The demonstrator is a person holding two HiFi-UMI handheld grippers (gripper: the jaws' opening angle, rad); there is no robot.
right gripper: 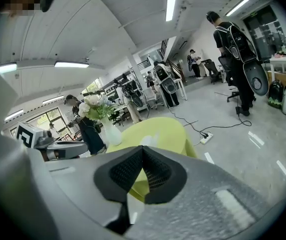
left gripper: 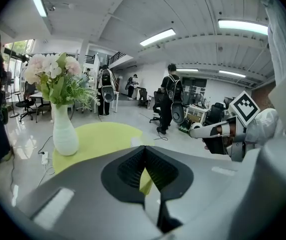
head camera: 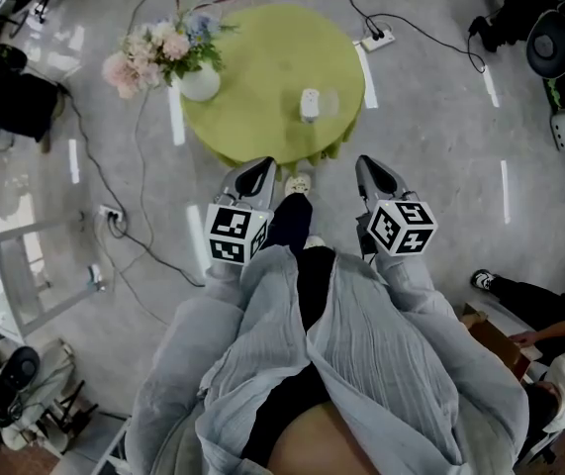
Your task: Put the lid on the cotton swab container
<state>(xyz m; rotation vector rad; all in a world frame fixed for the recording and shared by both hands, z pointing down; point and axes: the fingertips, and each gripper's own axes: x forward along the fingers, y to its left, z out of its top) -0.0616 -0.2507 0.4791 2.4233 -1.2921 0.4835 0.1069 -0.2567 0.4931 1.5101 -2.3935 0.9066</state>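
A small white cotton swab container [head camera: 309, 104] stands on the round yellow-green table [head camera: 262, 67], right of its middle. A clear lid [head camera: 329, 101] lies just to the container's right. My left gripper [head camera: 258, 171] and right gripper [head camera: 371, 171] hover side by side short of the table's near edge, both shut and empty. In the left gripper view the shut jaws meet at the left gripper [left gripper: 145, 165] over the table [left gripper: 102, 136]. The right gripper [right gripper: 143, 165] looks the same, with the container [right gripper: 150, 139] faint beyond it.
A white vase of flowers [head camera: 199, 82] stands on the table's left edge. A power strip [head camera: 378, 39] and cables lie on the floor behind the table. A metal frame [head camera: 25, 275] is at the left, a seated person [head camera: 549, 349] at the right. Several people stand in the background.
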